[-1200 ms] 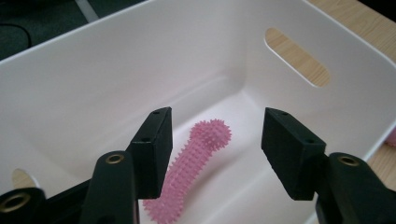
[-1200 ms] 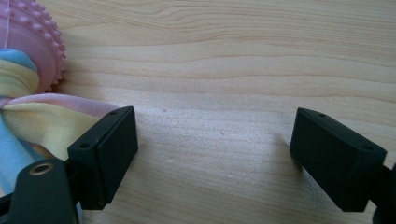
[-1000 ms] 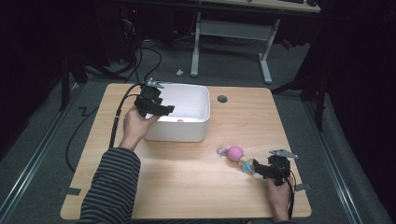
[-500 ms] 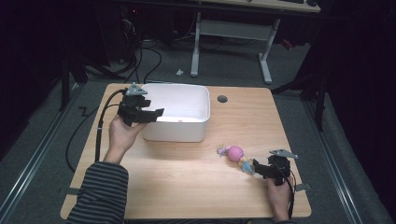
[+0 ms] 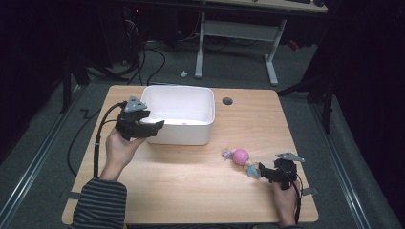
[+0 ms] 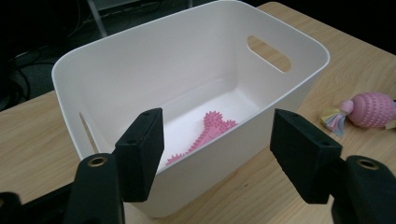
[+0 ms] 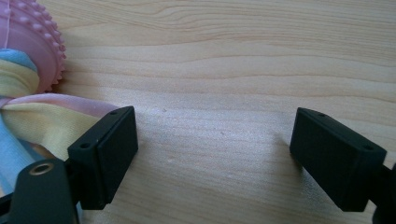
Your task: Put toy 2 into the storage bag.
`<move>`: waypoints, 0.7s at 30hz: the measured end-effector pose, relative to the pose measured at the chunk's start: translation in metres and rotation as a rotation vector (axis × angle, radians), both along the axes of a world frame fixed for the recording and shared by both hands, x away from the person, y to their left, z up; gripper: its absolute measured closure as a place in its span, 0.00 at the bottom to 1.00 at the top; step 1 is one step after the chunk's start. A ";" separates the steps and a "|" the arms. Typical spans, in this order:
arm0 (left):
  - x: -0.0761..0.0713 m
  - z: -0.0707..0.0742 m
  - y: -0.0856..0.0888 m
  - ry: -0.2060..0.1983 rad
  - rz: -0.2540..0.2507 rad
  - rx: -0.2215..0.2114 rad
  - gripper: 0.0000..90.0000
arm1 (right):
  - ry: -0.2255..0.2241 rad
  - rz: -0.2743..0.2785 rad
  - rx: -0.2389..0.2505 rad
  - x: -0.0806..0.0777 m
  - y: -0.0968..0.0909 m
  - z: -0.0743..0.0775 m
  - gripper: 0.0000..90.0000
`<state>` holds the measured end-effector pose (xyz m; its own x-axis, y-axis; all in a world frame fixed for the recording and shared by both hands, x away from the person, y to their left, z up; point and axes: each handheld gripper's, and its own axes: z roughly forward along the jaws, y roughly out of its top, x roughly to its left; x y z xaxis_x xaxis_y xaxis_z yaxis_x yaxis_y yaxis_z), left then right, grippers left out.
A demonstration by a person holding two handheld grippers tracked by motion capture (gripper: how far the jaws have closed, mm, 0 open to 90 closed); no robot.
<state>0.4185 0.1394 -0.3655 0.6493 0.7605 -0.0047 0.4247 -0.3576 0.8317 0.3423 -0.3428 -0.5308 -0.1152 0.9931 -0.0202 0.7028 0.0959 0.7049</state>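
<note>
At the left of the high view, the left tongs now sit at the near left corner of the white bin, just off its outer wall, whereas a second ago they hung over the bin's left part and half a second ago over its left rim; the hand and striped sleeve have drawn back toward the left edge of the tabletop. Their jaws have just been opening and now stand well apart with nothing between them; in the left gripper view they frame the bin's near wall without touching it. Inside the bin, on its floor, lies a flat pink spiky toy, toward the far end below the handle slot. To the right of the bin, on the bare tabletop, rests a pink ribbed ball toy with pastel cloth tails, in the same place as in both earlier frames. Farther right, the right tongs are low over the tabletop near its right front corner, unmoved since a second ago, the jaws parted and gripping nothing; in the right gripper view one jaw sits just beside the striped cloth, though whether it touches cannot be told, and the other jaw is over bare wood.
</note>
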 end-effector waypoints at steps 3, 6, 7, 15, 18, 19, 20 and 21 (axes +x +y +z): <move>-0.004 -0.001 0.002 -0.004 0.001 -0.007 0.39 | 0.000 0.000 0.000 0.000 0.000 0.000 0.17; -0.010 -0.005 0.006 -0.004 0.001 -0.012 0.39 | 0.000 -0.001 0.000 0.000 0.000 0.000 0.17; -0.011 -0.007 0.007 -0.005 0.003 -0.016 0.39 | 0.000 -0.001 0.000 0.000 0.000 0.000 0.17; -0.021 -0.026 0.014 0.010 0.010 -0.056 0.41 | 0.000 -0.001 0.000 0.000 0.000 0.000 0.17; -0.024 -0.034 0.016 0.020 0.014 -0.066 0.41 | 0.000 -0.001 0.000 0.000 0.000 0.000 0.17; -0.025 -0.036 0.016 0.025 0.014 -0.071 0.41 | 0.000 -0.001 0.000 0.000 0.000 0.000 0.17; -0.027 -0.040 0.017 0.034 0.015 -0.083 0.41 | 0.000 -0.001 0.000 0.000 0.000 0.000 0.17; -0.028 -0.042 0.018 0.039 0.015 -0.088 0.41 | 0.000 -0.001 0.000 0.000 0.000 0.000 0.17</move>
